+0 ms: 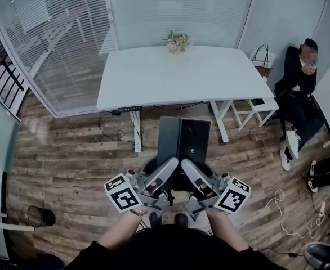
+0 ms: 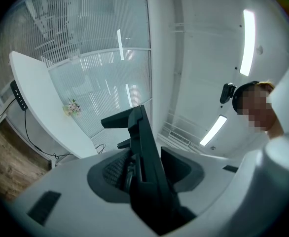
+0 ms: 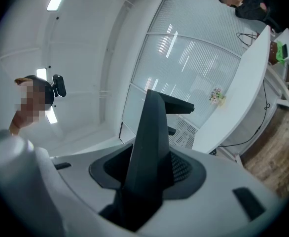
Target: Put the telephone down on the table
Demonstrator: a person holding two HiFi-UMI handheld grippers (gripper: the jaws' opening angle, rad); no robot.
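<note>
The telephone [image 1: 183, 139] is a flat black slab held up in the air over the wooden floor, short of the white table [image 1: 154, 77]. My left gripper [image 1: 166, 167] is shut on its near left edge and my right gripper [image 1: 188, 169] on its near right edge. In the left gripper view the telephone [image 2: 143, 147] stands edge-on between the jaws of my left gripper [image 2: 145, 174]. The right gripper view shows the same dark slab, the telephone [image 3: 152, 132], clamped in my right gripper [image 3: 144, 174]. A small pot of flowers [image 1: 177, 41] stands at the table's far edge.
A person [image 1: 299, 77] sits at the right beside a white stool [image 1: 261, 107] and a bag [image 1: 262, 61]. Cables [image 1: 283, 212] trail on the floor at the right. A dark bin [image 1: 40, 216] stands at the left. Glass walls with blinds [image 1: 52, 38] close the back.
</note>
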